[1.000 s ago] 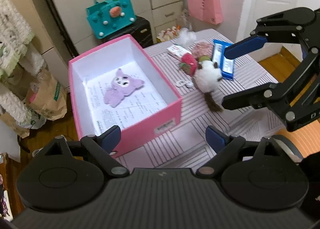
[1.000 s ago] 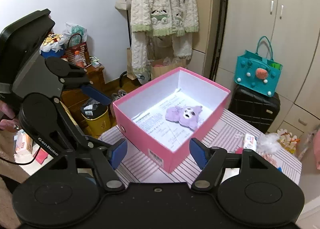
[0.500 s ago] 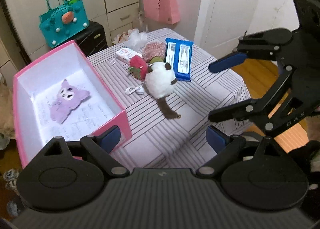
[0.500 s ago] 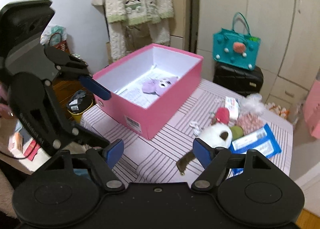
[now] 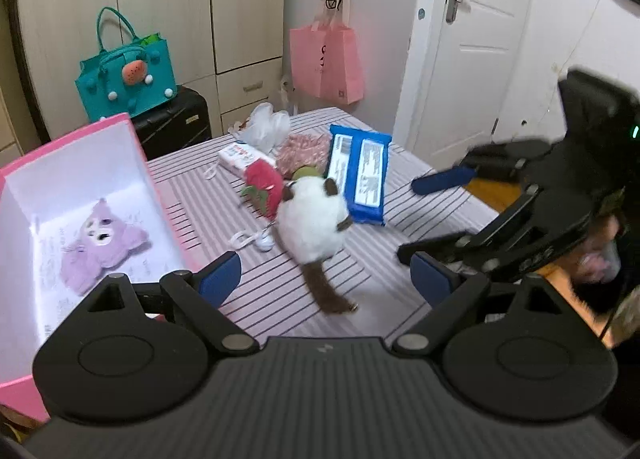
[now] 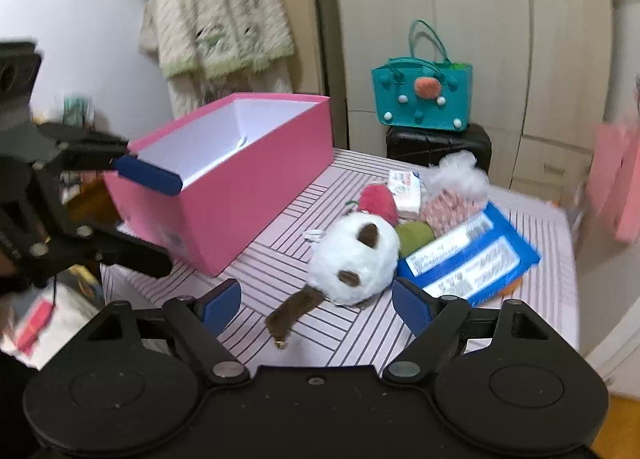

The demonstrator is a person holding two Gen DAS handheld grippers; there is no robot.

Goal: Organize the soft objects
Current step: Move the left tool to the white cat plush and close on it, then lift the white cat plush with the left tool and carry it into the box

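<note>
A white plush with brown ears and tail lies on the striped table. A red strawberry plush and a green plush ball touch it behind. A purple plush lies inside the pink box. My left gripper is open and empty, just short of the white plush's tail. My right gripper is opening, with nothing between its jaws; the white plush lies right ahead of it. Each gripper also shows in the other's view, the left and the right.
Two blue packs, a white tissue pack, a pink patterned pouch and a white plastic bag lie behind the plushes. A teal bag sits on a black suitcase beyond the table. A person's hand shows at far right.
Both grippers have swung away from the pink box toward the pile of toys and come lower and closer to the white plush. The right jaws have spread wider.
</note>
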